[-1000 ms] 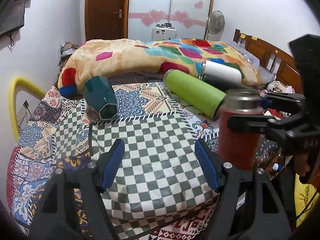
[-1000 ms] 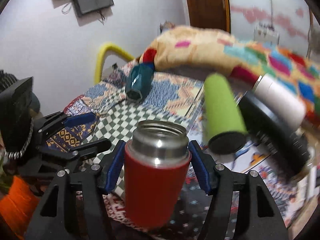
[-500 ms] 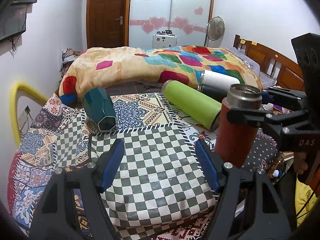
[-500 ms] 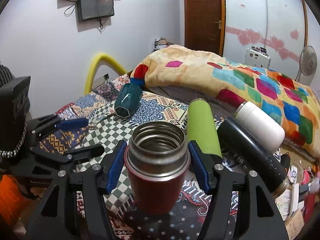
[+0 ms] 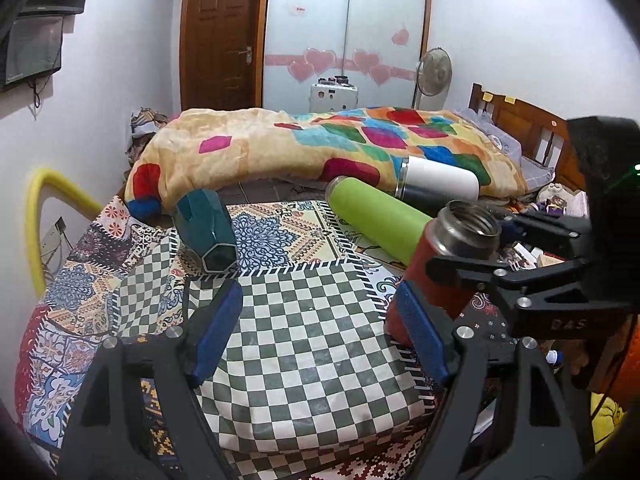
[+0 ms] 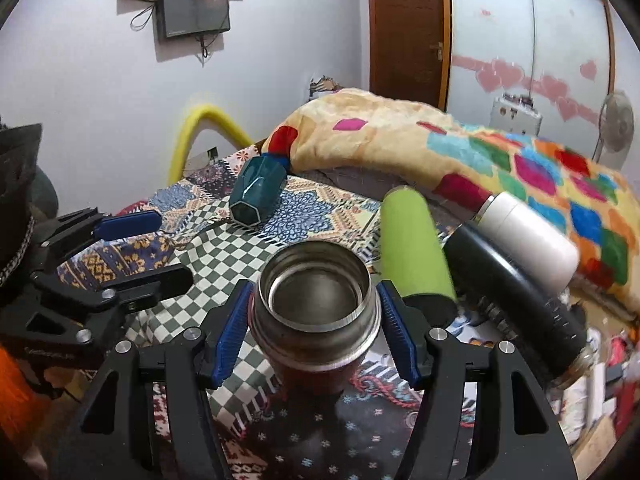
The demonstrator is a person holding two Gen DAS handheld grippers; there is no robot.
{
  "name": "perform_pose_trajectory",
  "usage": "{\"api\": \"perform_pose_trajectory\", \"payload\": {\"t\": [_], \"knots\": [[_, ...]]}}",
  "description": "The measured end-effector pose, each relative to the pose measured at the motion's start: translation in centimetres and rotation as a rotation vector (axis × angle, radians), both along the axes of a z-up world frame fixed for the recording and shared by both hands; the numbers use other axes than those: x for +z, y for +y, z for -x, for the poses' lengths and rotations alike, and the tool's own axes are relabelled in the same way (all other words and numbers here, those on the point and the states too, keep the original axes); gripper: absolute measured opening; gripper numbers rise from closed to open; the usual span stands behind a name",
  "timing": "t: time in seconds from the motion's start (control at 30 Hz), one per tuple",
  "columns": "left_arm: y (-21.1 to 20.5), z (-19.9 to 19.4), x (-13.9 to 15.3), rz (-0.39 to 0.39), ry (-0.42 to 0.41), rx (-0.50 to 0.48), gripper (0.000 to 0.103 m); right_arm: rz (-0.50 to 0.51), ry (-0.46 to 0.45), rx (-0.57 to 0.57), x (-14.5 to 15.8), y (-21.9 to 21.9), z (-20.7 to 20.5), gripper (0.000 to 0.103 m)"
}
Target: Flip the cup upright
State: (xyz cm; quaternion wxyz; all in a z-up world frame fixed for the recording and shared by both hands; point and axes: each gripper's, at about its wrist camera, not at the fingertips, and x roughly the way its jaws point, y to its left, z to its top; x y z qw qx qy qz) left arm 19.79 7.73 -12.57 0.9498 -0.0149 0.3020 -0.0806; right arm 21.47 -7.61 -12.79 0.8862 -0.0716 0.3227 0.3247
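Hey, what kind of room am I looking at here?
Most likely a home bedroom: a colourful patchwork blanket heaped on a bed, a brown wooden headboard and a standing electric fan by the frosted sliding doors.

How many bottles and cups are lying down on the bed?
4: a teal cup at the back left, then a green bottle, a black bottle and a white bottle side by side on the right. Others may be hidden.

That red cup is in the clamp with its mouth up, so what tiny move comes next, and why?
Probably lower it a bit, then open the right gripper. The red cup is mouth-up but tilted, its base at the quilt, fingers still pinching its steel neck.
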Motion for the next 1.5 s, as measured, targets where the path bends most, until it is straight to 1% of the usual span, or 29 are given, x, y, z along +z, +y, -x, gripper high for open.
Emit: {"api": "perform_pose_trajectory", "payload": {"t": [0.1,0.17,0.27,0.37,0.5,0.67,0.73,0.77,0.87,0.93,1.0,1.03,1.2,1.27,1.37,1.5], "knots": [[0.0,0.5,0.5,0.0,-0.017,0.009,0.08,-0.013,0.011,-0.001,-0.1,-0.1,0.1,0.061],[-0.1,0.9,1.0,-0.001,-0.031,0.019,0.08,-0.014,0.002,-0.006,0.0,-0.2,0.6,0.063],[-0.3,1.6,1.8,0.006,-0.054,0.022,0.08,-0.027,-0.037,-0.024,0.9,-1.2,2.1,0.065],[-0.8,2.9,3.2,0.015,-0.098,0.035,0.08,-0.065,-0.069,-0.045,2.4,-2.5,3.4,0.065],[-1.8,5.5,5.6,0.02,-0.184,0.05,0.08,-0.133,-0.166,-0.099,5.6,-5.1,6.5,0.065],[-3.5,9.4,8.8,0.001,-0.303,0.077,0.08,-0.233,-0.283,-0.166,9.5,-8.1,11.2,0.066],[-4.1,11.2,10.0,0.004,-0.352,0.086,0.08,-0.266,-0.322,-0.189,10.6,-9.0,12.9,0.068],[-4.4,12.1,10.6,0.006,-0.377,0.088,0.08,-0.278,-0.341,-0.199,11.0,-9.3,13.8,0.071],[-5.2,14.3,11.6,0.002,-0.433,0.104,0.082,-0.313,-0.39,-0.233,11.9,-9.7,15.7,0.073],[-5.6,15.6,12.1,-0.001,-0.463,0.113,0.085,-0.33,-0.41,-0.245,12.1,-10.0,16.8,0.075],[-5.9,16.7,12.4,-0.004,-0.486,0.12,0.087,-0.346,-0.43,-0.257,12.4,-10.2,17.8,0.079],[-6.1,17.2,12.5,-0.006,-0.495,0.123,0.089,-0.349,-0.44,-0.261,12.5,-10.2,18.1,0.084],[-6.7,18.9,13.0,-0.017,-0.527,0.135,0.096,-0.341,-0.488,-0.289,12.6,-10.0,19.4,0.093],[-6.9,19.5,13.1,-0.019,-0.535,0.138,0.099,-0.338,-0.506,-0.305,12.4,-10.0,19.8,0.103],[-7.0,19.9,13.1,-0.024,-0.539,0.148,0.102,-0.326,-0.525,-0.326,12.2,-10.1,20.1,0.103],[-7.1,20.1,12.9,-0.028,-0.537,0.155,0.103,-0.315,-0.525,-0.328,11.9,-10.2,20.4,0.103]]}}
